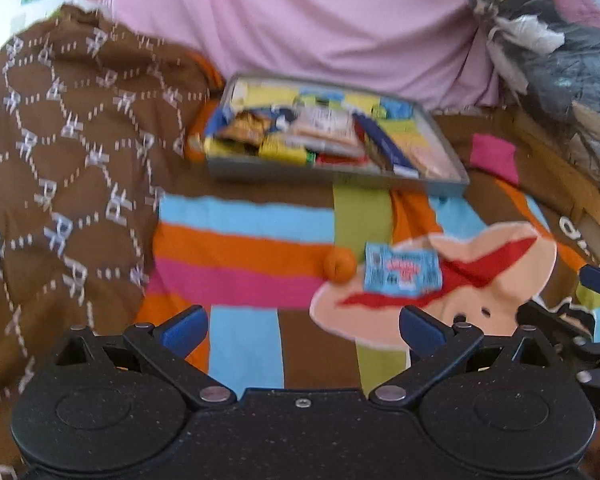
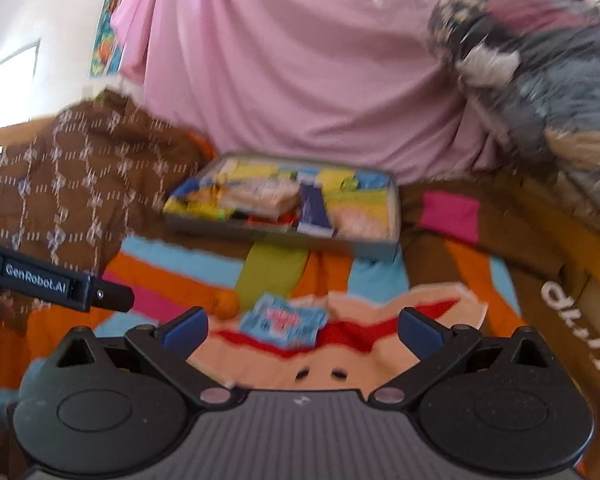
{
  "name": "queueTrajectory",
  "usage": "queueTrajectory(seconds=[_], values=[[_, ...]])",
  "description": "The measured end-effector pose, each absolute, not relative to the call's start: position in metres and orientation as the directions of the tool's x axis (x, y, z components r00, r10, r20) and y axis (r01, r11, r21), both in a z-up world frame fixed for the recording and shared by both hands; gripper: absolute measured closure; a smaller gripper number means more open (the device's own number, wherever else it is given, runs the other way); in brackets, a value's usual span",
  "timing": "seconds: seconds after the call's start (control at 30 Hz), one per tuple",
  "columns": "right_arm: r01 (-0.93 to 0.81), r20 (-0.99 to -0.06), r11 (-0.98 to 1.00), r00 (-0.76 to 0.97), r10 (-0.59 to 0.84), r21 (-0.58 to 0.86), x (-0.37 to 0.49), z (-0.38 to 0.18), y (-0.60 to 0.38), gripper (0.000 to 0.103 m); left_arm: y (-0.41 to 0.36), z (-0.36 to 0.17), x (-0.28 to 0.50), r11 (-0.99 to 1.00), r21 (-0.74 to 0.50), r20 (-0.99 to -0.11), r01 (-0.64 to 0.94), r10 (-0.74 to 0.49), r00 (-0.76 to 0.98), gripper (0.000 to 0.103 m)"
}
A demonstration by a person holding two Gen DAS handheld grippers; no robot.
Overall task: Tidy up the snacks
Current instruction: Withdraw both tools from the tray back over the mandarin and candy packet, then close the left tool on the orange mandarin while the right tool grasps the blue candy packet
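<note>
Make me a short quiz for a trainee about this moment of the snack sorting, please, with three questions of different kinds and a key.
1. True or false: the blue snack packet already lies inside the metal tray.
2. Multiple choice: what lies right beside the packet on the striped blanket? A) a spoon B) a small orange fruit C) a bottle
3. Short answer: are the fingers of the left gripper and the right gripper open or shut, and do they hold anything?

Key: 1 false, it lies on the blanket in front of the tray. 2 B. 3 both open, both hold nothing.
</note>
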State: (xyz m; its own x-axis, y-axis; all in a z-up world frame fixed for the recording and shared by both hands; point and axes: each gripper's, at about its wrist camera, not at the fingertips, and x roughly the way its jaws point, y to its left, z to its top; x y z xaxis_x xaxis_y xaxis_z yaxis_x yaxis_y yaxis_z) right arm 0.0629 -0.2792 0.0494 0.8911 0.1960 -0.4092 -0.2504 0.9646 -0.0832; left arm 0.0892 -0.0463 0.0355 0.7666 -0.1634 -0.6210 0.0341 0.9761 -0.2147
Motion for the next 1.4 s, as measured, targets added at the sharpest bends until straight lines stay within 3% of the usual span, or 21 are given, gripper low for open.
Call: queueTrajectory(seconds=[0.47, 0.87, 1.2, 1.4], values=[[-0.295, -0.503, 0.952, 0.836, 0.217, -0.079, 0.071, 0.022, -0.275, 0.000, -0.044, 0.011, 0.093, 0.981, -0.193, -0.732, -0.026, -0.127, 0.669, 0.002], [-0.312, -0.536, 0.950, 0.806, 0.253, -0.021, 0.080, 0.015, -0.277, 0.000, -0.046, 0.005, 0.095, 0.989, -0.146, -0.757, -0.024, -0.096, 0.647, 0.003], [-0.280, -0.567, 0.960, 0.787, 0.244, 0.025, 0.093, 0.005, -0.285, 0.000, -0.058, 0.011, 0.124, 0.992, -0.018, -0.763, 0.122, -0.093, 0.639, 0.004], [-0.315, -0.560, 0.948, 0.791, 0.245, -0.030, 0.104, 0.011, -0.283, 0.000, -0.060, 0.010, 0.146, 0.982, 0.006, -0.762, 0.187, -0.117, 0.637, 0.004]])
